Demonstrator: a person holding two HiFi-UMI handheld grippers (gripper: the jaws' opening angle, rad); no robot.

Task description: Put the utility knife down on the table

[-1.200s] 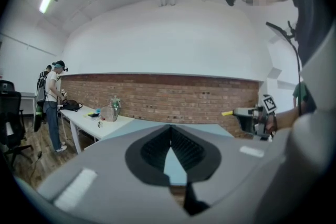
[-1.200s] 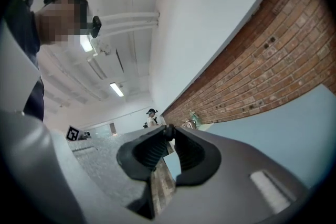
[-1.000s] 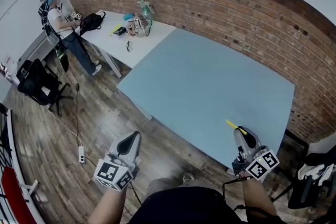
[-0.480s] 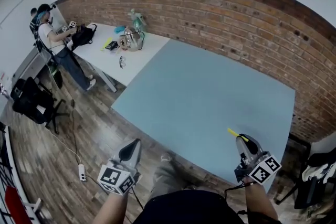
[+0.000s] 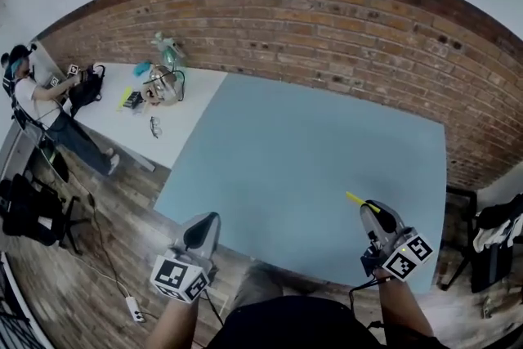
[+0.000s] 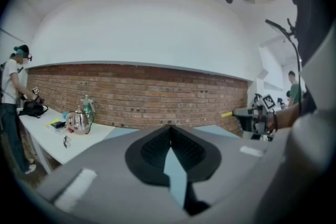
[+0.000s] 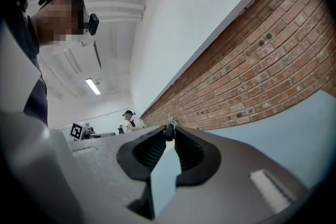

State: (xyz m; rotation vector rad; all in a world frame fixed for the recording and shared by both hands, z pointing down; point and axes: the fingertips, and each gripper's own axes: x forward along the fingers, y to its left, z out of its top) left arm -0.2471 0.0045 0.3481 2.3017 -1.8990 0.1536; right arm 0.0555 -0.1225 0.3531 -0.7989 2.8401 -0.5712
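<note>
The utility knife [image 5: 356,200] shows as a thin yellow end sticking out of my right gripper [image 5: 372,208], which is shut on it above the near right part of the blue table [image 5: 302,151]. In the right gripper view only a small dark bit [image 7: 168,132] shows between the closed jaws. The left gripper view also catches the knife's yellow tip [image 6: 227,114], far to the right. My left gripper [image 5: 207,220] hangs at the table's near left edge, jaws touching with nothing between them [image 6: 169,127].
A white table [image 5: 184,106] adjoins the blue one at the left, carrying a glass kettle [image 5: 162,86], a spray bottle [image 5: 167,51] and glasses [image 5: 154,127]. A person [image 5: 33,98] stands at its far end. A brick wall [image 5: 327,29] backs both tables. A power strip [image 5: 131,308] lies on the floor.
The head view has swung so the tables sit further left and nearer. Both grippers hold about the same places in view; the right one, still holding the knife, now lies over the table's near edge.
</note>
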